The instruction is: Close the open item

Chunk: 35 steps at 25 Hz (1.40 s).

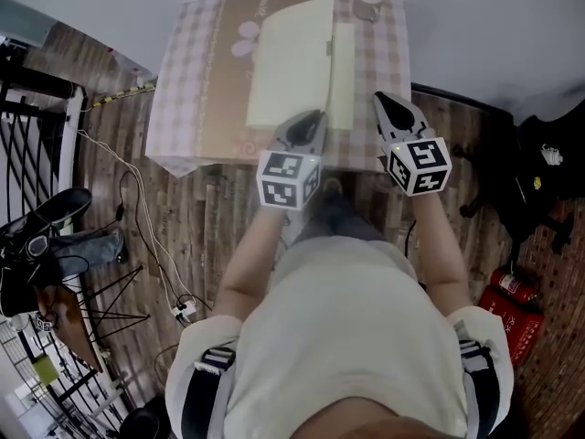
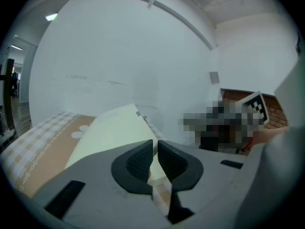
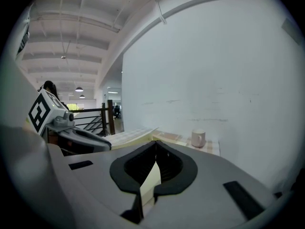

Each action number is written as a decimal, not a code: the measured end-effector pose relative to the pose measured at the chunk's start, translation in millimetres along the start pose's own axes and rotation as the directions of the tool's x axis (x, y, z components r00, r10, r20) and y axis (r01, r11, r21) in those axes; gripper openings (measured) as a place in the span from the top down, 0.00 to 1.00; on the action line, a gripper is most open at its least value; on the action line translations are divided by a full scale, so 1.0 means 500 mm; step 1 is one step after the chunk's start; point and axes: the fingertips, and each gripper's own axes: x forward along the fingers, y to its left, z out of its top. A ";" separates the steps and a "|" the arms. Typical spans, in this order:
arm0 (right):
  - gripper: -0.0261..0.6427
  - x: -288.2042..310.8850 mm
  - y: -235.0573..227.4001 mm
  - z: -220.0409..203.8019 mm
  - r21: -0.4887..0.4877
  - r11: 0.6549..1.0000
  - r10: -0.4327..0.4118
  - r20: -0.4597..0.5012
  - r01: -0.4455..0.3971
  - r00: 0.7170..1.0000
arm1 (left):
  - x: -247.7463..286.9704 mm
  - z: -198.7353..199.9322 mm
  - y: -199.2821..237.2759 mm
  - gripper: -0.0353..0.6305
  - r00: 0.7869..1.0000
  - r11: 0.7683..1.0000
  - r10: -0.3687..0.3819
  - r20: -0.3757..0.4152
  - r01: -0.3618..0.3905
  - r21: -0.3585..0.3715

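Observation:
A large pale yellow book (image 1: 288, 62) lies on the table with the checked cloth (image 1: 183, 90). Its broad cover slopes up toward the right, and a narrow pale strip (image 1: 343, 76) of it shows beyond the cover's right edge. My left gripper (image 1: 313, 117) is at the book's near edge, and its jaws stand a narrow gap apart with nothing pressed between the pads. In the left gripper view (image 2: 155, 144) the cover (image 2: 112, 132) rises just beyond the tips. My right gripper (image 1: 386, 101) hovers to the right of the book, shut and empty (image 3: 155, 147).
A pale cup (image 1: 366, 9) stands at the table's far right corner (image 3: 198, 138). A white wall runs behind the table. Cables and shoes (image 1: 55, 218) lie on the wooden floor at left. A red canister (image 1: 512, 289) and dark gear sit at right.

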 end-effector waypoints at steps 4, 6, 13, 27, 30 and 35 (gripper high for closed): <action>0.96 0.021 -0.036 -0.001 0.007 1.000 -0.013 -0.004 0.013 1.000 | 0.043 -0.034 -0.025 0.91 0.997 0.999 -0.027 -0.067 0.029 0.021; 0.96 0.037 -0.051 -0.003 0.012 1.000 -0.018 -0.010 0.018 1.000 | 0.059 -0.048 -0.034 0.91 0.995 0.999 -0.035 -0.093 0.038 0.030; 0.96 0.120 -0.077 -0.009 -0.001 1.000 0.002 -0.045 -0.002 0.999 | 0.096 -0.098 -0.049 0.91 0.984 0.996 -0.050 -0.169 0.062 0.070; 0.96 0.281 -0.075 -0.101 -0.023 0.998 0.052 -0.204 -0.058 0.978 | 0.140 -0.144 -0.064 0.90 0.957 0.994 -0.076 -0.280 0.095 0.057; 0.96 0.303 -0.075 -0.130 -0.033 0.997 0.053 -0.248 -0.063 0.967 | 0.145 -0.151 -0.066 0.90 0.951 0.993 -0.086 -0.296 0.108 0.057; 0.96 0.323 -0.077 -0.173 -0.039 0.997 0.045 -0.308 -0.059 0.950 | 0.150 -0.159 -0.063 0.90 0.943 0.991 -0.105 -0.315 0.124 0.042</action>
